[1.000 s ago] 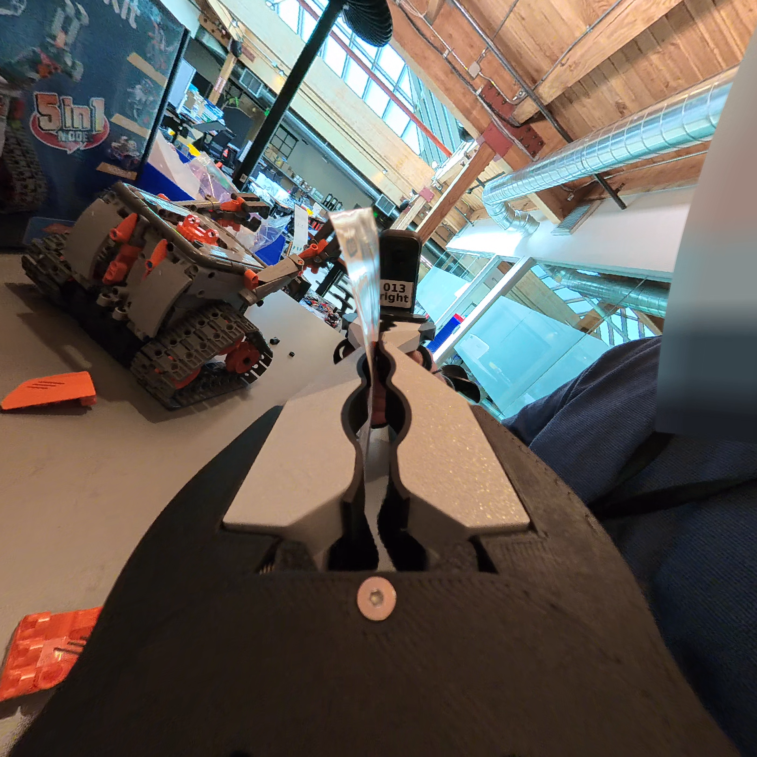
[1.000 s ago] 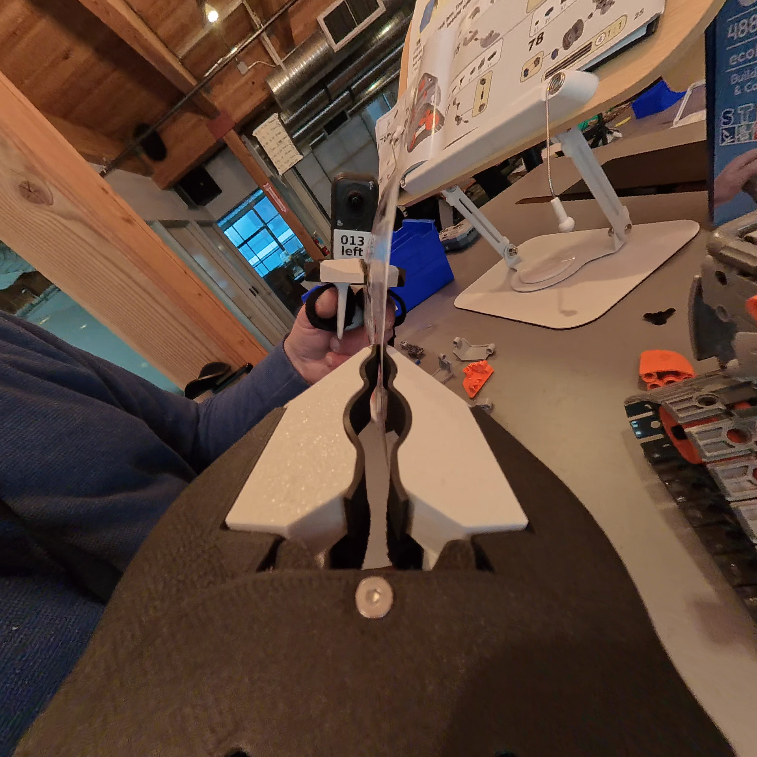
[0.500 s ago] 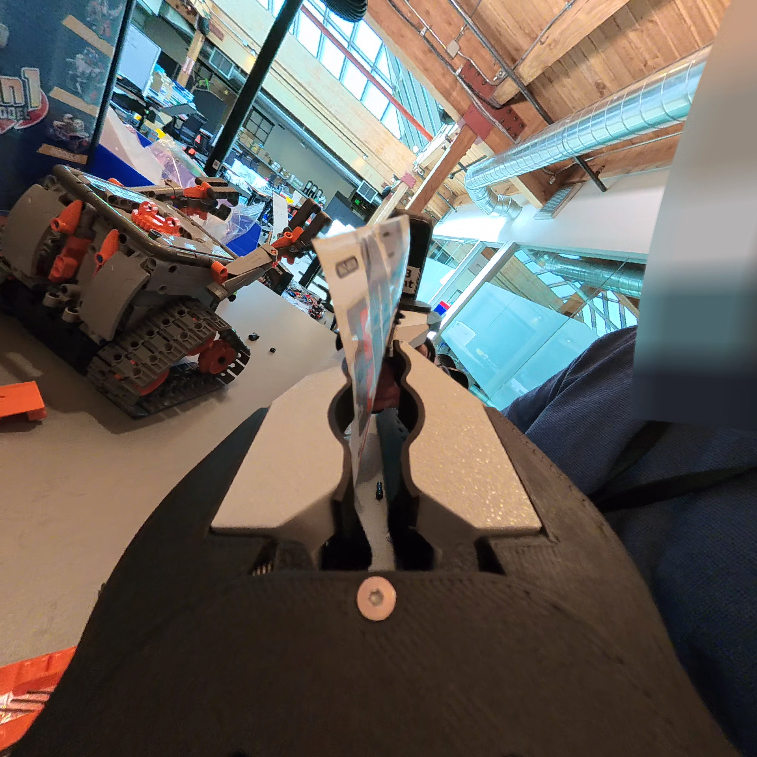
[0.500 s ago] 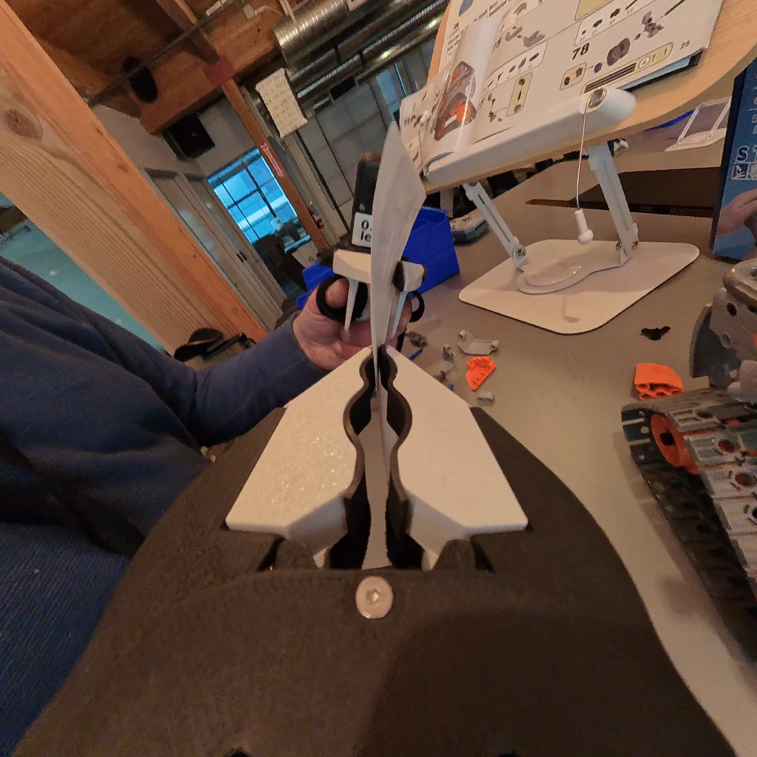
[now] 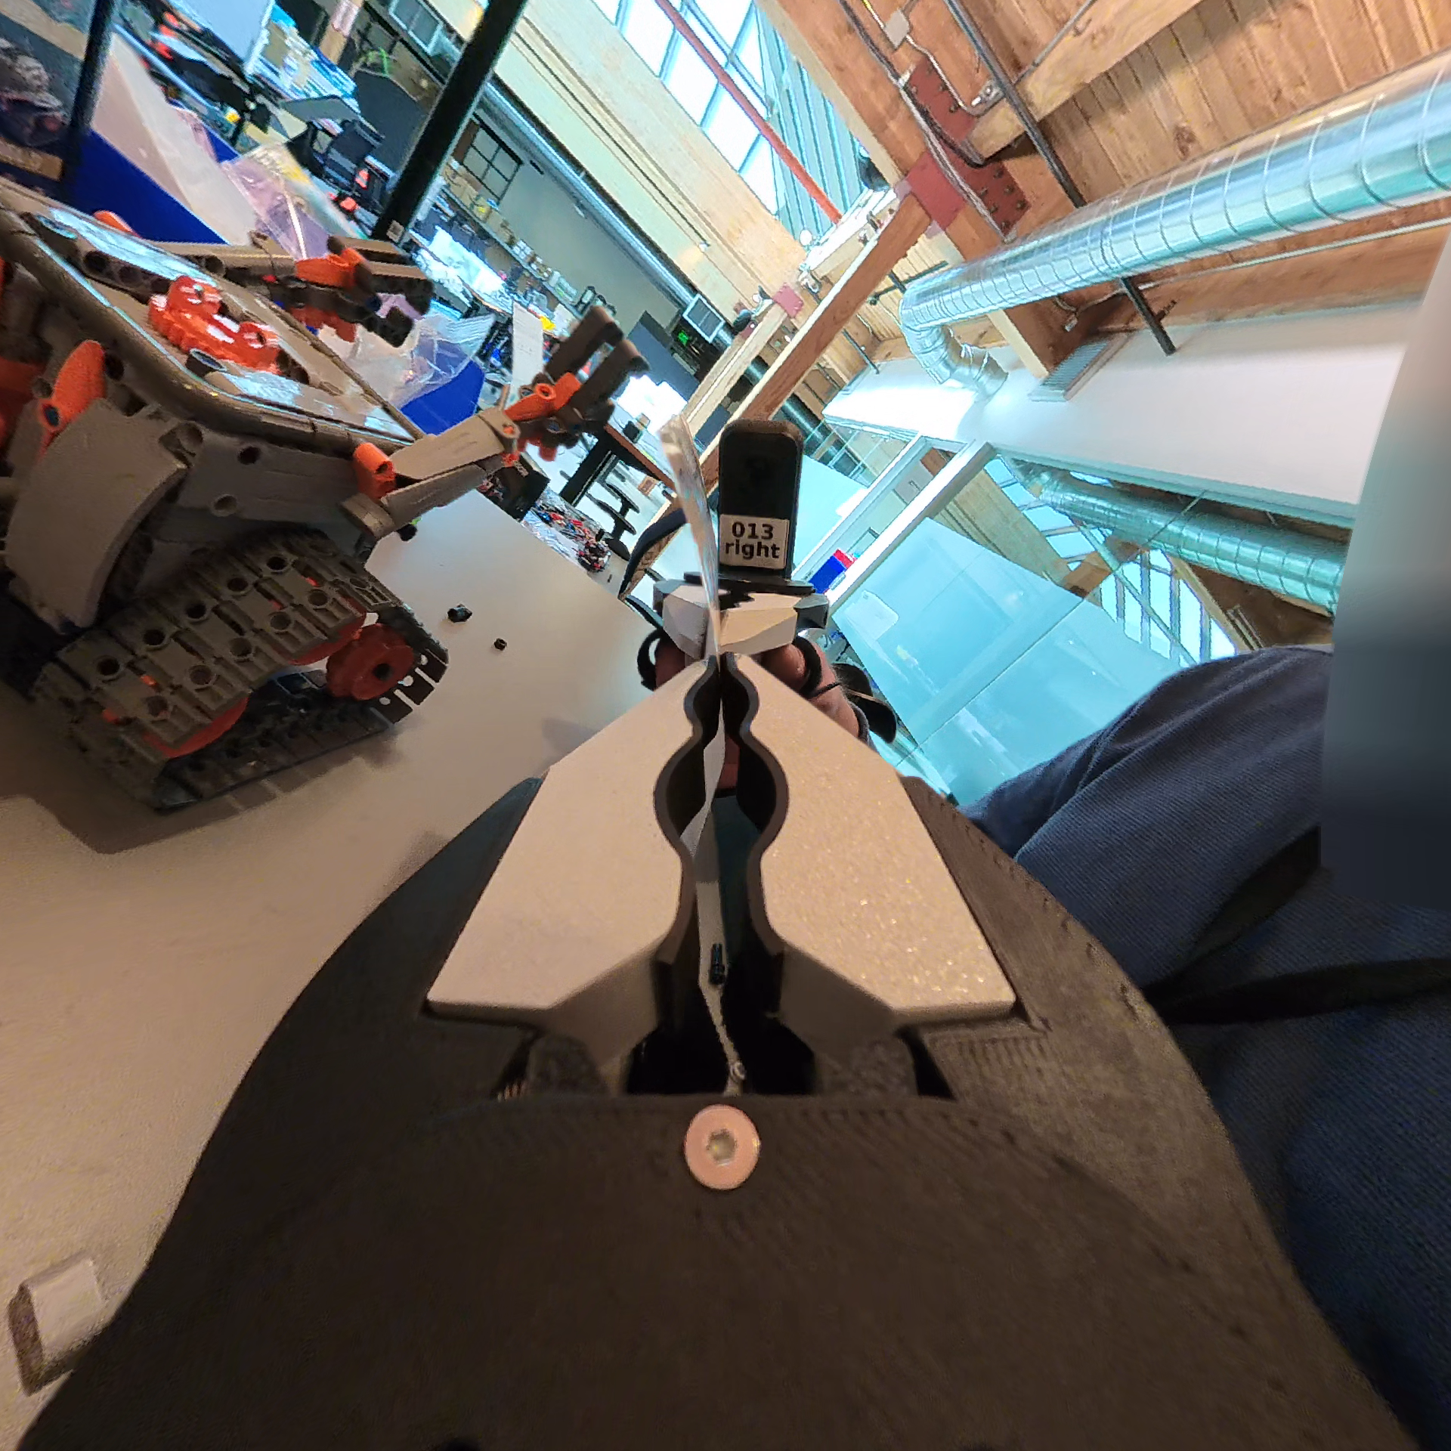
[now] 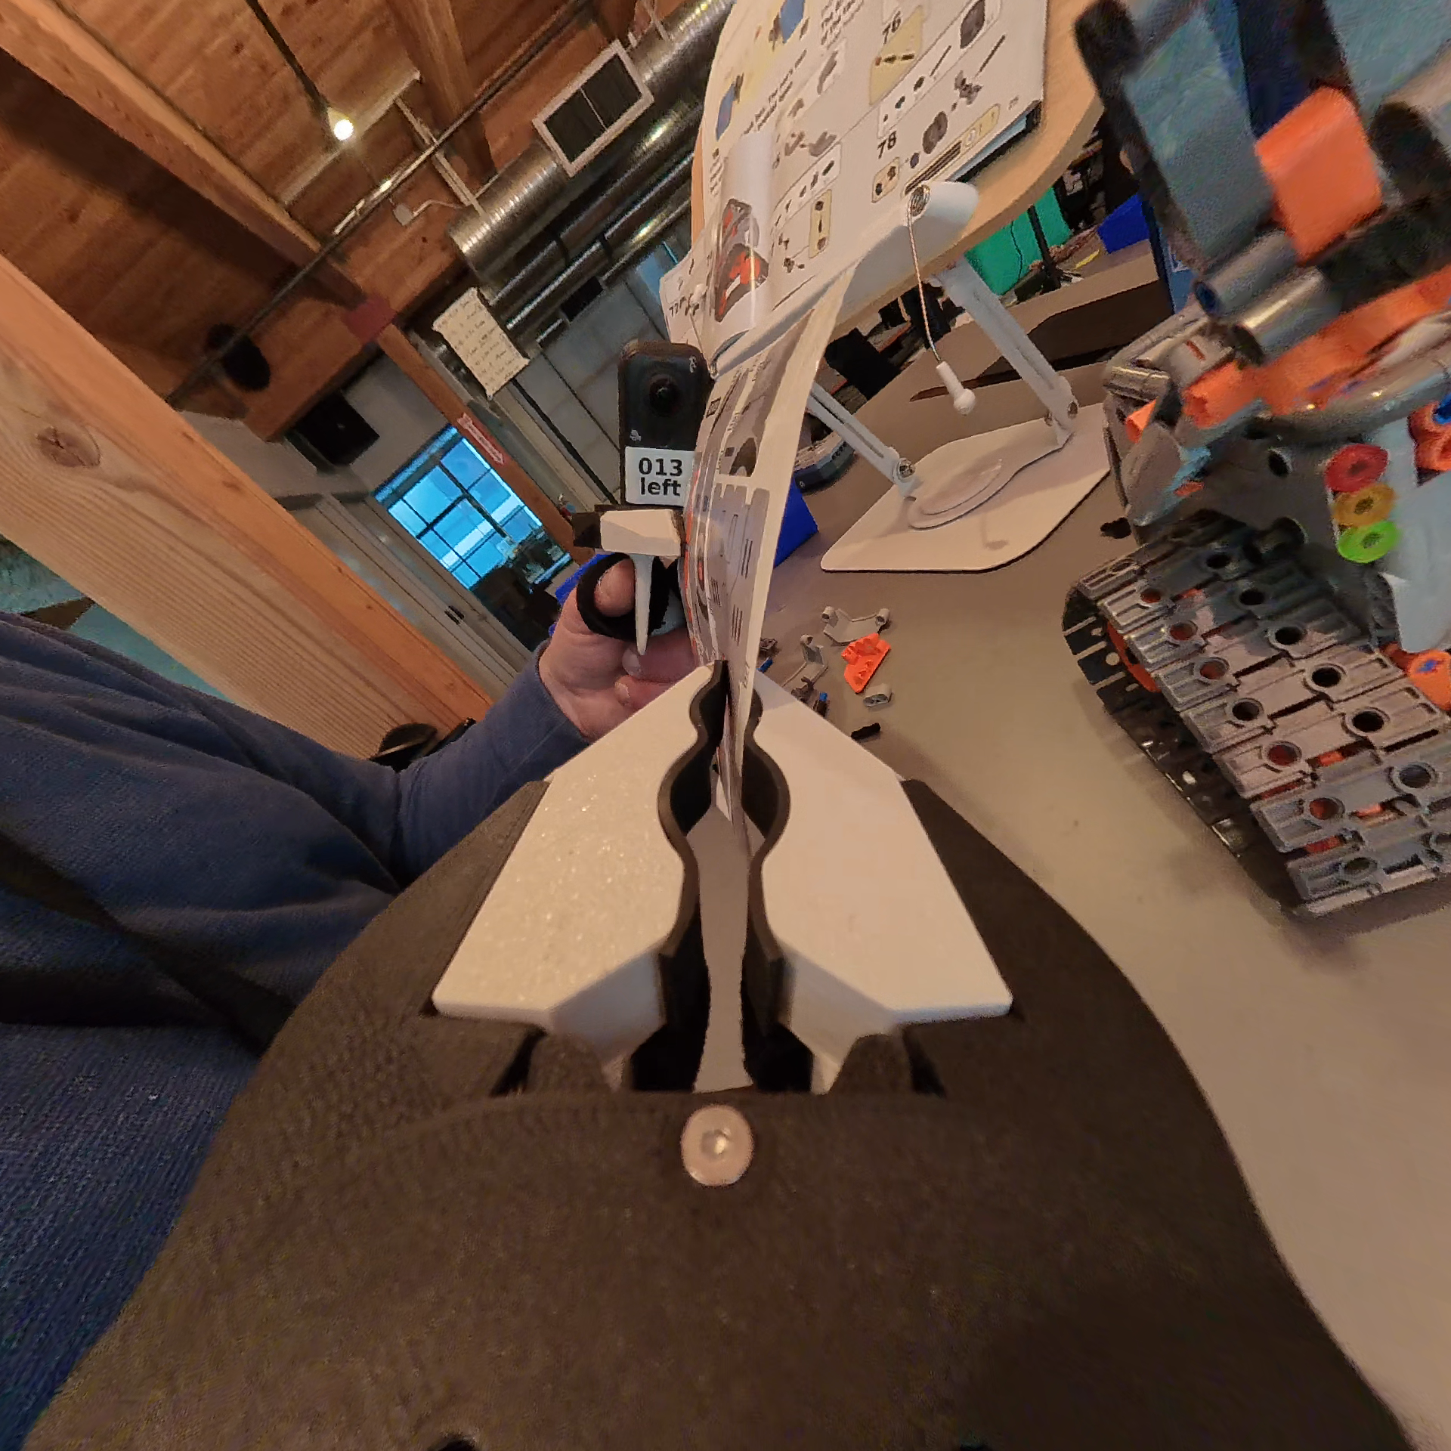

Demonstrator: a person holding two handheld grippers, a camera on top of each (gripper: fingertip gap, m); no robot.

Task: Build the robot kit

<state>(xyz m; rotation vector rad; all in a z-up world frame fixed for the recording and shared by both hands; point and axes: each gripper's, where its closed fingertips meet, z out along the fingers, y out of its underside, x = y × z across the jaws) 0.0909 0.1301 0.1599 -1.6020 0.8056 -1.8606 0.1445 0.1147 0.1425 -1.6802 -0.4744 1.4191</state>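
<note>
Workbench, L to R: in the left wrist view a grey-and-orange tracked model [image 5: 212, 550] stands on the pale table [image 5: 118, 942] at far L, well apart from the action. At centre the left gripper [image 5: 718, 667] has its white fingers [image 5: 589, 887] pinched together on a thin printed sheet [image 5: 695, 502], seen edge-on and rising past the tips. Just beyond, the right gripper [image 5: 726, 620] faces it, nipping the same sheet; a blue sleeve [image 5: 1178, 824] fills the R side. In the right wrist view, L to R: the sleeve, a hand [image 6: 604, 675] working the left gripper's handle, then the right gripper [image 6: 730, 683] closed tight on the sheet's lower edge, the paper curling up and R toward an open booklet on a white stand [image 6: 981, 487]. Loose small parts [image 6: 856, 652] lie on the table behind; the model crowds the R edge. Judgement: sheet is v. light, floppy, glossy, easily creased or torn, so best held by margins w/ gentle tension. Room is open above and toward the person; tight at R by the model and stand.
</note>
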